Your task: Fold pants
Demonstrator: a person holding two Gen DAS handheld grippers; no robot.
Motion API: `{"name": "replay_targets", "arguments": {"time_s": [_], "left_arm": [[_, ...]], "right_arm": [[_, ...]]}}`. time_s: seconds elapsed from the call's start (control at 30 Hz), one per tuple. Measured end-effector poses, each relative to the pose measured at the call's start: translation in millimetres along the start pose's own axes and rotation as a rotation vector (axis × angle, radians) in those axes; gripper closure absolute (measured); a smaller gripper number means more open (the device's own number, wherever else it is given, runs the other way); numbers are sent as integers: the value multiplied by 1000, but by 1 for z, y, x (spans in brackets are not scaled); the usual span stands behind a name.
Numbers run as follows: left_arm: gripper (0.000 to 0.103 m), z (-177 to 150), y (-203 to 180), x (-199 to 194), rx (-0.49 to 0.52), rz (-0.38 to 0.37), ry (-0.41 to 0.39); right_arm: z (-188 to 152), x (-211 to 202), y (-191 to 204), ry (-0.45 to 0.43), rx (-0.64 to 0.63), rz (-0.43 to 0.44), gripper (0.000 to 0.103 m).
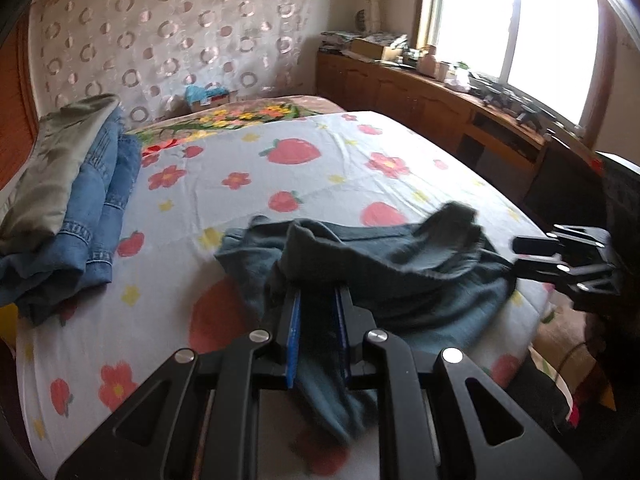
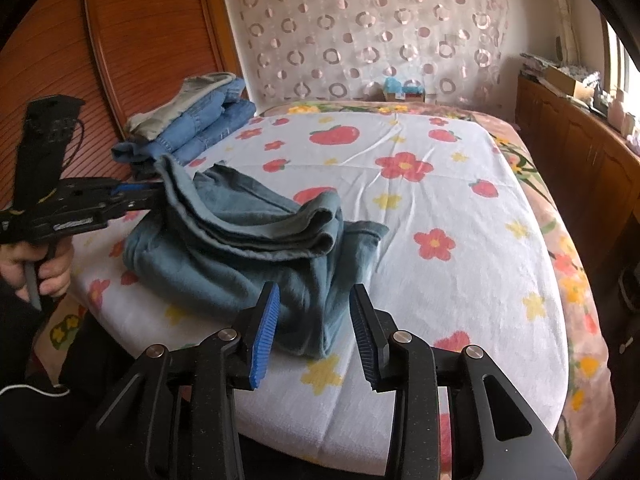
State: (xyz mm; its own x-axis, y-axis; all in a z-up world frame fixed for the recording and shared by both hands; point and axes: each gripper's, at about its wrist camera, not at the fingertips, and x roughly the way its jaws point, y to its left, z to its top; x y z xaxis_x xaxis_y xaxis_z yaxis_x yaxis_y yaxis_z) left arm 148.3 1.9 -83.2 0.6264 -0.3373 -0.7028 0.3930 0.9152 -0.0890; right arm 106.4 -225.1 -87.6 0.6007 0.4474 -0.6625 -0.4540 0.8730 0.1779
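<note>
Ribbed blue pads of my right gripper [image 2: 312, 320] stand apart, gripping nothing; my left gripper [image 1: 316, 304] pinches soft, rumpled teal pants [image 2: 248, 236] heaped on the flowered sheet [image 2: 440, 200].

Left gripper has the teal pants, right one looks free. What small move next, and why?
Probably carry the left gripper across and lay its held edge flat over the rest. It is shut on a fold of the teal pants, which lie bunched on the sheet. The right gripper stands open with cloth between its pads, unpressed, so it could then pin the pile.
</note>
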Motion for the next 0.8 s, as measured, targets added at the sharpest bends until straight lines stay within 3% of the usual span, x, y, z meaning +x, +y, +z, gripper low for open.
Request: {"name": "replay_targets", "arguments": {"time_s": [0.1,0.23,0.6,0.73,0.77,0.8], "left_arm": [[89,0,17,10,-69,20,19],[89,-8,32,11,-149,-9,13],[89,-13,36,10,-139,5,19],[89,-13,33,8,-129,6,18],[89,-14,34,7,-130,6,17],[89,-12,32,8,-130,7,17]], "right_arm": [[6,0,1,-7,-7,0,66],[12,4,1,-9,-20,3,65],[42,49,-11,48,-61,20,65],[51,60,-11,66,-82,74,65],[52,62,-11,75,-89,88,66],[54,64,-10,77,-97,95,83]]}}
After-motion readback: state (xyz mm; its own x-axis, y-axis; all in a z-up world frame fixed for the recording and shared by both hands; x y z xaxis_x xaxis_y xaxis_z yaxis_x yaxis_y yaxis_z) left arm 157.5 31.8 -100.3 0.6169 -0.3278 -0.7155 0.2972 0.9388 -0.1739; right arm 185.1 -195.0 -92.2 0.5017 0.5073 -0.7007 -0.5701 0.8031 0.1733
